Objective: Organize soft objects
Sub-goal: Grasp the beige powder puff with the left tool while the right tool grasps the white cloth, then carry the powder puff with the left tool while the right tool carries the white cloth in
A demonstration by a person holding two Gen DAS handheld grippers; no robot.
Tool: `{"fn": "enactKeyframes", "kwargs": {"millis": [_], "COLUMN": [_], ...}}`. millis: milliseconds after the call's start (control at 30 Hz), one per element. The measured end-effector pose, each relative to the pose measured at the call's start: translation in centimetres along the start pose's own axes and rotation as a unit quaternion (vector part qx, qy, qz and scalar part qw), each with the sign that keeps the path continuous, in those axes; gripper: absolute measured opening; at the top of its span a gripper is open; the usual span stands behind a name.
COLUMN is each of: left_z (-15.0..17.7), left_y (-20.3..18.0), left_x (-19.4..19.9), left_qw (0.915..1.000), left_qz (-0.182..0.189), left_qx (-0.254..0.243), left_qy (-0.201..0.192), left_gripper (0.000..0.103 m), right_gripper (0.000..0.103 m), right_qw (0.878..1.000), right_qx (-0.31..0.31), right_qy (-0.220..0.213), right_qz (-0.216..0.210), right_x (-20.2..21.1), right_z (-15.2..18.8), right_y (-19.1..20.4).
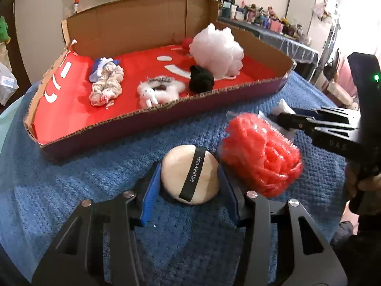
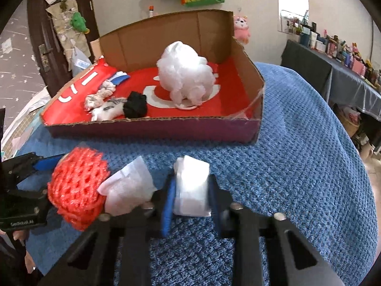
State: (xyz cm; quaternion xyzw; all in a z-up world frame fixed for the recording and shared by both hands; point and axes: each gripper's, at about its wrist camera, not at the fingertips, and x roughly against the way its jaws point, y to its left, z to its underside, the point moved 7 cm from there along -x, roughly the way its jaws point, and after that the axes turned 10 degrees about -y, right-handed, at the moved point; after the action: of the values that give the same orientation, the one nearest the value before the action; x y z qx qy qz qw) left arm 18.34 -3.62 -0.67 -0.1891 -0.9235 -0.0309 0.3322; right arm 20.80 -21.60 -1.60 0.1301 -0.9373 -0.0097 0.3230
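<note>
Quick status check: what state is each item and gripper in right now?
left gripper: shut on powder puff, on the towel
right gripper: shut on white packet
red mesh sponge: loose on blue towel
white loofah: inside cardboard box

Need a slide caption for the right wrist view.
Right gripper shut on white packet beside red mesh sponge, cardboard tray ahead.

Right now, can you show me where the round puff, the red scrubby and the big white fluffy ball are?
Round puff (image 1: 190,176), left wrist view, its black strap.
Red scrubby (image 2: 77,188), right wrist view, middle of the mesh.
White fluffy ball (image 2: 184,74), right wrist view, its middle.
</note>
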Motion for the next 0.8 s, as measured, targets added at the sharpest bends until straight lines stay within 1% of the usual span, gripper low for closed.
{"fn": "enactKeyframes", "kwargs": {"millis": [33,67,100,167,267,400,500,533,567,600,633,667,700,733,767,800], "left_z": [-0.2,-0.4,-0.6,-0.8,-0.9,-0.6,-0.3,-0.2,-0.1,0.0,0.1,0.0,-0.1,-0.2,-0.2,-0.2], "left_y": [0.1,0.2,0.4,0.8,1.4,1.4,1.0,1.0,0.9,1.0,1.0,1.1,1.1,1.1,1.3,1.4], "left_x": [0.3,0.6,0.9,1.4,1.7,1.9,1.8,1.6,1.3,1.2,1.1,1.3,1.5,1.5,1.4,1.3], "left_qw": [1.0000,0.9999,0.9999,0.9997,0.9995,0.9994,0.9994,0.9995,0.9997,0.9998,0.9997,0.9995,0.9992,0.9992,0.9992,0.9993], "left_qz": [-0.001,-0.001,0.001,0.005,0.000,0.005,0.015,0.015,0.010,0.006,0.001,0.001,0.004,0.007,0.005,0.001], "left_qx": [0.001,0.004,0.008,0.018,0.022,0.027,0.024,0.022,0.020,0.019,0.021,0.023,0.026,0.029,0.029,0.029], "left_qy": [-0.004,-0.011,-0.015,-0.018,-0.023,-0.022,-0.020,-0.016,-0.011,-0.008,-0.013,-0.021,-0.028,-0.028,-0.025,-0.023], "left_gripper": [0.045,0.042,0.028,0.027,0.027,0.027,0.028,0.029,0.038,0.063,0.074,0.079,0.079,0.079,0.079,0.079], "right_gripper": [0.027,0.027,0.027,0.027,0.027,0.027,0.027,0.027,0.027,0.028,0.028,0.031,0.033,0.041,0.052,0.056], "right_qw": [1.000,1.000,1.000,1.000,0.999,0.999,1.000,1.000,1.000,1.000,1.000,1.000,1.000,1.000,1.000,1.000], "right_qx": [0.002,0.003,0.005,0.006,0.001,0.001,-0.002,-0.004,-0.004,-0.004,-0.003,-0.003,-0.002,-0.001,-0.001,-0.002], "right_qy": [-0.003,-0.007,-0.011,-0.022,-0.033,-0.032,-0.028,-0.027,-0.025,-0.022,-0.019,-0.018,-0.018,-0.016,-0.014,-0.013], "right_qz": [-0.001,-0.002,-0.002,-0.003,-0.007,-0.007,-0.008,-0.009,-0.010,-0.011,-0.012,-0.011,-0.011,-0.009,-0.008,-0.007], "right_x": [0.1,0.3,0.5,1.1,1.7,1.7,1.6,1.5,1.5,1.5,1.4,1.4,1.4,1.4,1.4,1.4], "right_z": [0.0,-0.2,-0.3,-0.8,-1.4,-1.5,-1.2,-1.2,-1.1,-1.0,-0.8,-0.7,-0.6,-0.5,-0.3,-0.2], "right_y": [0.1,0.3,0.4,0.4,0.4,0.4,0.3,0.3,0.3,0.3,0.3,0.3,0.3,0.2,0.1,0.0]}}
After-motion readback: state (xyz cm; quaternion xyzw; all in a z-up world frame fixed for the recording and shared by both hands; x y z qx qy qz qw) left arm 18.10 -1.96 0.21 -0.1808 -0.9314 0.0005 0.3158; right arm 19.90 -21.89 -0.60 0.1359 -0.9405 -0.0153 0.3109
